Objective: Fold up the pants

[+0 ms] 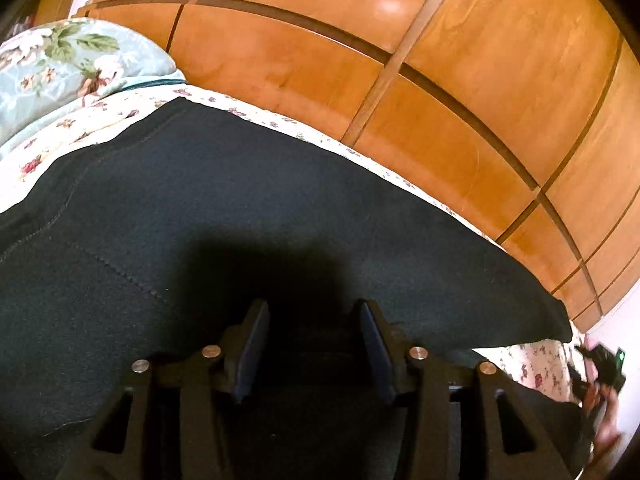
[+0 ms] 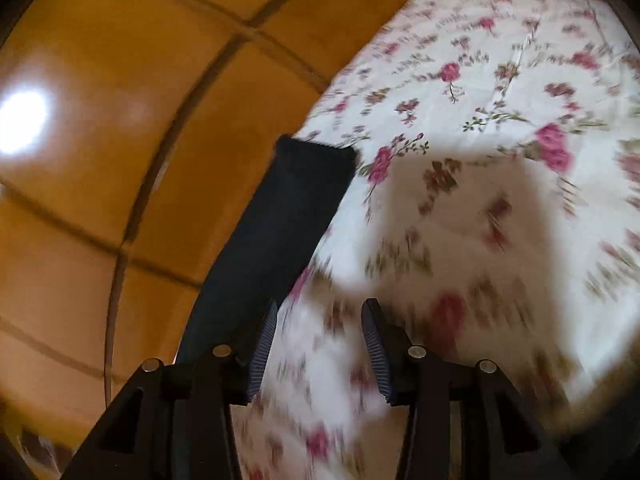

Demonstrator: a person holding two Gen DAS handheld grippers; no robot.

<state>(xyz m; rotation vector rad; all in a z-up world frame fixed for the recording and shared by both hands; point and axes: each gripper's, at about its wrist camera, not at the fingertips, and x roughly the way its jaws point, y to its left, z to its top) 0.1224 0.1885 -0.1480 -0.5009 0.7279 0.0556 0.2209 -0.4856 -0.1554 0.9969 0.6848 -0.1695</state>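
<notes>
The left two-finger black gripper hangs low over the dark, near-black fabric pants, its jaws apart with nothing between them and its shadow falling on the cloth just ahead of the fingertips. The pants lie spread flat along the far side of the white bedsheet printed with pink roses, one long edge running close to the sheet's border beside the glossy orange-brown wooden panelled wall. A pale blue floral pillow sits at the left end. The right two-finger black gripper is tilted over the sheet, jaws also apart and empty; a pant leg stretches away just left of its left finger, its hem ending at the sheet's edge by the wood. Bare sheet lies to the right of that leg, though this view is motion-blurred.
</notes>
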